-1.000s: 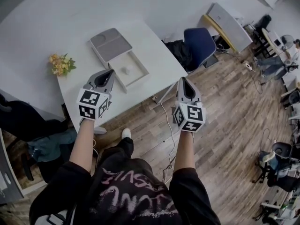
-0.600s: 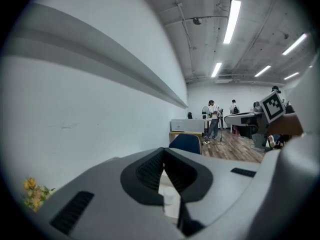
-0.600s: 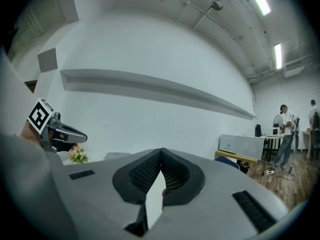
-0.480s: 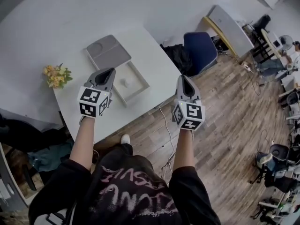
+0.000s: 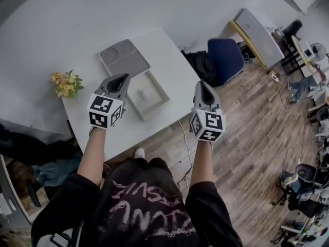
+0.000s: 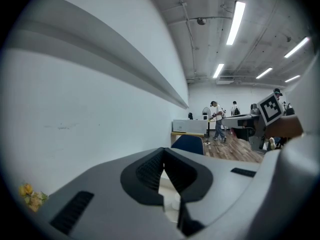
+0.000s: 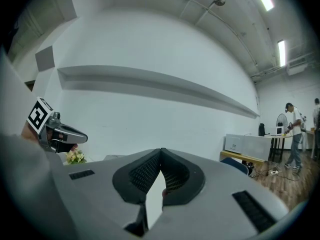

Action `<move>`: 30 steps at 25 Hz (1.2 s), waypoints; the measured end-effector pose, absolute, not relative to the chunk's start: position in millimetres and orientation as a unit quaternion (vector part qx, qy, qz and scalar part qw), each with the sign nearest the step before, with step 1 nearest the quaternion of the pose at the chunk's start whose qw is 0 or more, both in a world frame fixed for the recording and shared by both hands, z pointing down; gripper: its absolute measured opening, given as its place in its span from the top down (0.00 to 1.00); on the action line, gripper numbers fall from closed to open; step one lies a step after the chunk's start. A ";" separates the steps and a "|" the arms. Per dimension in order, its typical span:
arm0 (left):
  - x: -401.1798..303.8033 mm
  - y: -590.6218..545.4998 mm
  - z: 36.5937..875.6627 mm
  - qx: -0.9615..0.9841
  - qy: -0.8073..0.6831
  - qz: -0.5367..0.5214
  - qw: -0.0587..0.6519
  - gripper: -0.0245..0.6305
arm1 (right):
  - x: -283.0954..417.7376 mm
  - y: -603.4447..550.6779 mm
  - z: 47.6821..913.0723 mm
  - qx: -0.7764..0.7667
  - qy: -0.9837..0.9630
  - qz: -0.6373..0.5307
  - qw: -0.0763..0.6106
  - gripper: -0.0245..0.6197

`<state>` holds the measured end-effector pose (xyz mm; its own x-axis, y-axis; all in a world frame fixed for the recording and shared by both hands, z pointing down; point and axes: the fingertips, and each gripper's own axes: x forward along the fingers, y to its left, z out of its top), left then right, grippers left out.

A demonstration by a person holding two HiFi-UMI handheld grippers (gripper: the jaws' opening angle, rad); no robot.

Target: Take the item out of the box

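White box (image 5: 157,88) lies lidless at 1 o'clock of left claw (image 5: 122,78), item (image 5: 145,93) exposed for pickup; left claw and right claw (image 5: 200,84) both closed, empty.

A smooth matt white table (image 5: 167,55) is carrying a shallow white box (image 5: 157,86), seemingly cardboard, near its front edge, a matt grey lid (image 5: 123,58) lying alongside, over a grained wood-plank floor (image 5: 247,112).

White item (image 5: 144,93) in box (image 5: 155,88), perhaps round, unidentifiable.
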<state>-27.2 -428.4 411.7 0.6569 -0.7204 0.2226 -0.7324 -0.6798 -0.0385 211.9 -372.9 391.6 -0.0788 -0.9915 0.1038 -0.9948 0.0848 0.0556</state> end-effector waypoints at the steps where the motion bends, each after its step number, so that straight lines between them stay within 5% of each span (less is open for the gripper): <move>1: -28.3 -428.9 412.3 0.909 -0.400 0.111 0.028 0.96 | 210.7 -374.8 391.7 0.675 -0.735 0.015 0.057 0.95; 30: 8.4 -449.4 422.4 0.879 -0.452 0.148 0.031 0.96 | 241.9 -437.1 402.4 0.612 -0.789 0.023 0.039 0.95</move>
